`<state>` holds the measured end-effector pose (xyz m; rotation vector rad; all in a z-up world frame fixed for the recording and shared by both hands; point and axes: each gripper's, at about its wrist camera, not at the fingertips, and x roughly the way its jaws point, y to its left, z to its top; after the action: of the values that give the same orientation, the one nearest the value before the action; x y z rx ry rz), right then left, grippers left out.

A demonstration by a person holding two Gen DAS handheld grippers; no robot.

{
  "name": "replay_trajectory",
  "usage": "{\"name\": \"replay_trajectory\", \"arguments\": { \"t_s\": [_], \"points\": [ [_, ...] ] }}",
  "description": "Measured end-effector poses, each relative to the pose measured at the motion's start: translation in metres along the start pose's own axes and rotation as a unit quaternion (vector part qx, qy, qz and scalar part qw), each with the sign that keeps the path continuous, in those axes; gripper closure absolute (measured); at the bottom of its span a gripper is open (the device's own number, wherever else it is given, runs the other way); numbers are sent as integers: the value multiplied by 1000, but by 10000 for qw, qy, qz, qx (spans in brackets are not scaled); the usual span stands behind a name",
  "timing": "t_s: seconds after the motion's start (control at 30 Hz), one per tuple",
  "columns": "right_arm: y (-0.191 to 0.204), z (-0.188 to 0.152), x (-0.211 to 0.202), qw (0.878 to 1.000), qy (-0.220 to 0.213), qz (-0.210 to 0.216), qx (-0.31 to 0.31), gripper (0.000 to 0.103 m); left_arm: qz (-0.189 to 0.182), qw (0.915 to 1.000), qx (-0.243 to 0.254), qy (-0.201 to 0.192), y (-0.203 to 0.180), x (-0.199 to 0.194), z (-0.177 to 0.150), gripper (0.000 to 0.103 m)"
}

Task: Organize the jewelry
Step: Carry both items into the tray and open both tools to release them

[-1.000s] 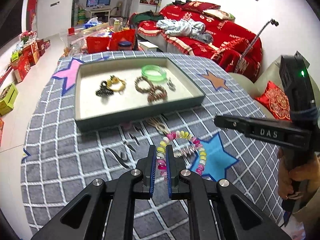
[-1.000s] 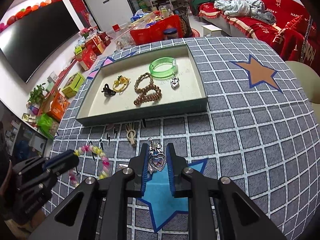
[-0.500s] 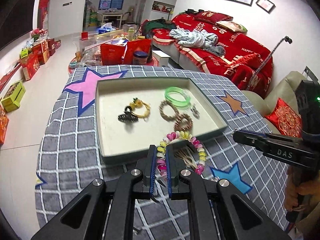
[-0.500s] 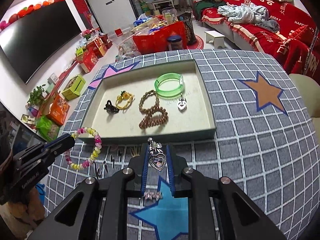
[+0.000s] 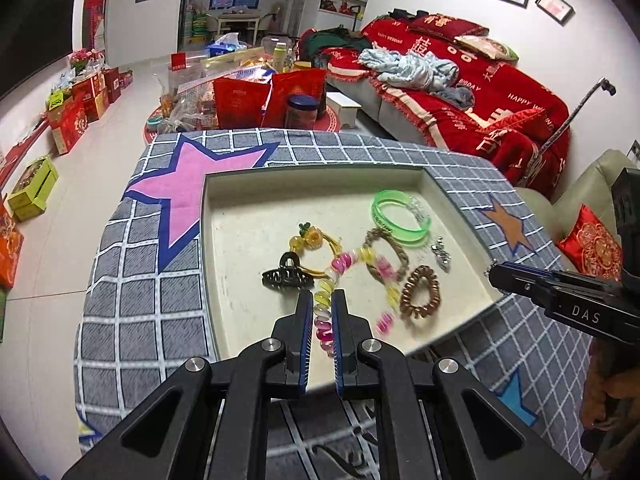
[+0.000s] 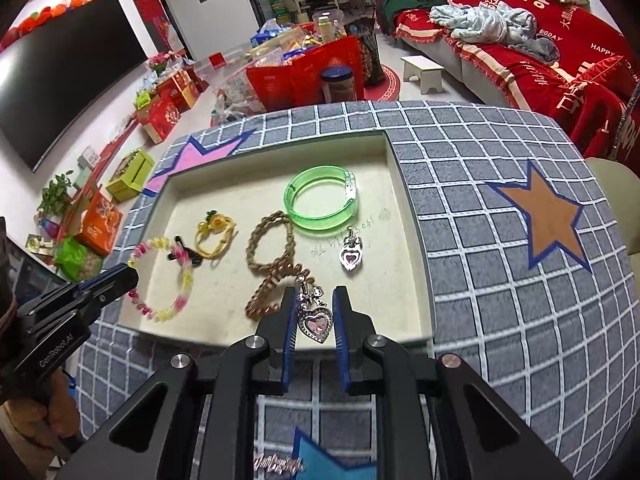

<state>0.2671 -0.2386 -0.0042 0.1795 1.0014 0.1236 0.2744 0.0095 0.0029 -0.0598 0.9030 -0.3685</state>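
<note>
My left gripper (image 5: 322,301) is shut on a pink and yellow bead bracelet (image 5: 352,264) and holds it over the front of the open grey tray (image 5: 312,168). From the right wrist view the bracelet (image 6: 160,276) hangs at the tray's (image 6: 412,208) left side. My right gripper (image 6: 315,300) is shut on a silver heart pendant (image 6: 317,320) above the tray's front edge. In the tray lie a green bangle (image 6: 320,200), a braided loop (image 6: 272,244), a brown coil tie (image 5: 422,292), a black claw clip (image 5: 286,274), a yellow hair tie (image 6: 214,234) and a second heart pendant (image 6: 351,254).
The tray sits on a grey checked cloth with stars (image 6: 536,220). A small silver clip (image 6: 276,464) lies on the cloth near the front. Beyond the table are red boxes (image 5: 240,100), a jar (image 5: 301,112) and a red sofa (image 5: 480,92).
Both grippers have moved forward and now hold their pieces over the tray. The bead bracelet swings over the items in the tray.
</note>
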Motion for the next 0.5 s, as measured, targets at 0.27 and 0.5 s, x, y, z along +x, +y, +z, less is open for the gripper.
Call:
{"name": "replay_trajectory", "arguments": {
  "t_s": [0.27,0.5],
  "points": [
    [-10,7,39,9996,260,-87,118,84,-15,9990,95,436,0,33,2,76],
    [-14,10,60,9990,369,-141,186,84,256,9973,259,632,-1,51,1,76]
  ]
}}
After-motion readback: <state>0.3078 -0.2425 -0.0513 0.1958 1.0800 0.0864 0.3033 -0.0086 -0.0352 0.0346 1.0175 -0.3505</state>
